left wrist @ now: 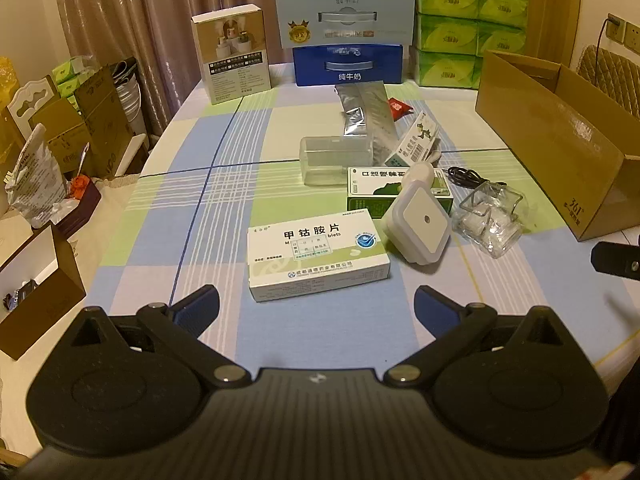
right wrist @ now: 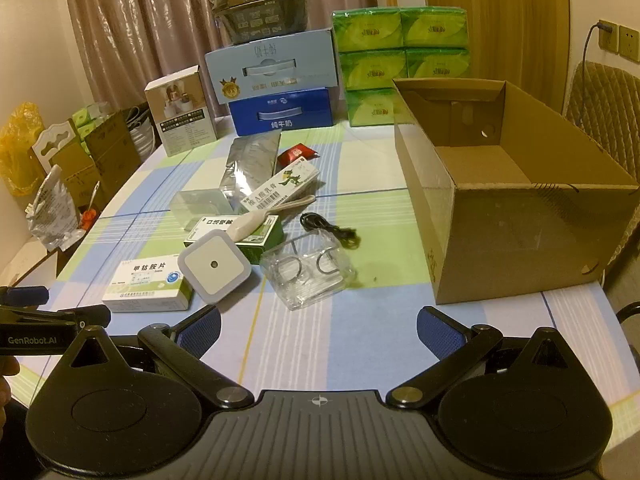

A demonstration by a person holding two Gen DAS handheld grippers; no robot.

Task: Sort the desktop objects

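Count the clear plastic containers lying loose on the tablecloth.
2: an empty rectangular clear box beside the silver foil pouch, and a clear holder nearer the cardboard box. None seem hidden.

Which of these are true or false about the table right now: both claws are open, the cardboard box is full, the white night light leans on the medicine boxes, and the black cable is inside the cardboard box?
1. Both the left claw and the right claw are open and empty. True.
2. The cardboard box is full. False: its visible inside looks empty.
3. The white night light leans on the medicine boxes. True.
4. The black cable is inside the cardboard box. False: it lies on the tablecloth beside it.
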